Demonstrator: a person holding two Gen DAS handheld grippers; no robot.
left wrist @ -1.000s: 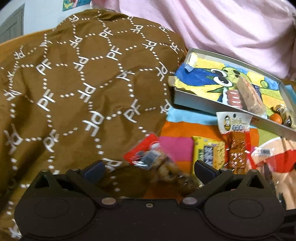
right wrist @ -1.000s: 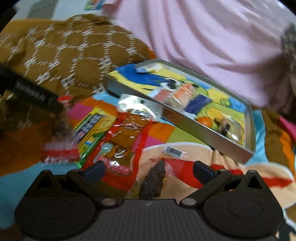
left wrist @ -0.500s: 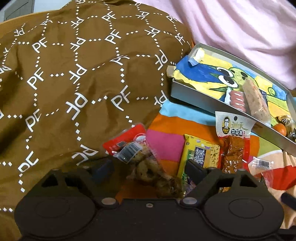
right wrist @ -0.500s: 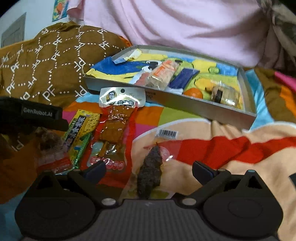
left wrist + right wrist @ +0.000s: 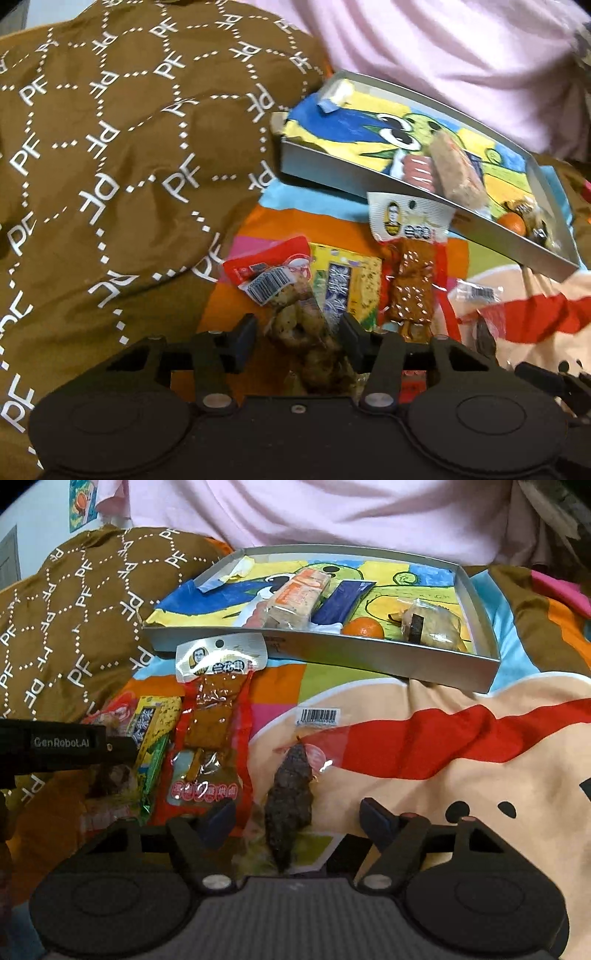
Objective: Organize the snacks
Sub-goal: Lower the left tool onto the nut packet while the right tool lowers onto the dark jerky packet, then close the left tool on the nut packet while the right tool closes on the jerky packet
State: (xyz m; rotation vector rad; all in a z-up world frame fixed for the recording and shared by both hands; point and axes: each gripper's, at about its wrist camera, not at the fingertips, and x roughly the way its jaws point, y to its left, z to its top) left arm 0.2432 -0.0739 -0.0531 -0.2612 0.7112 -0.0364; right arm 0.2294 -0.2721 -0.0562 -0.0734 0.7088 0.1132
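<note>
We see a clear packet of brown snack pieces (image 5: 295,317) lying on the colourful blanket (image 5: 461,775), between the parted fingers of our left gripper (image 5: 297,338), which do not visibly press on it. Beside it lie a yellow packet (image 5: 351,284) and a red-edged tofu packet (image 5: 214,716). Our right gripper (image 5: 297,821) stands wide open around a dark dried snack (image 5: 290,797). Beyond sits the grey tray (image 5: 332,657), holding several snacks.
</note>
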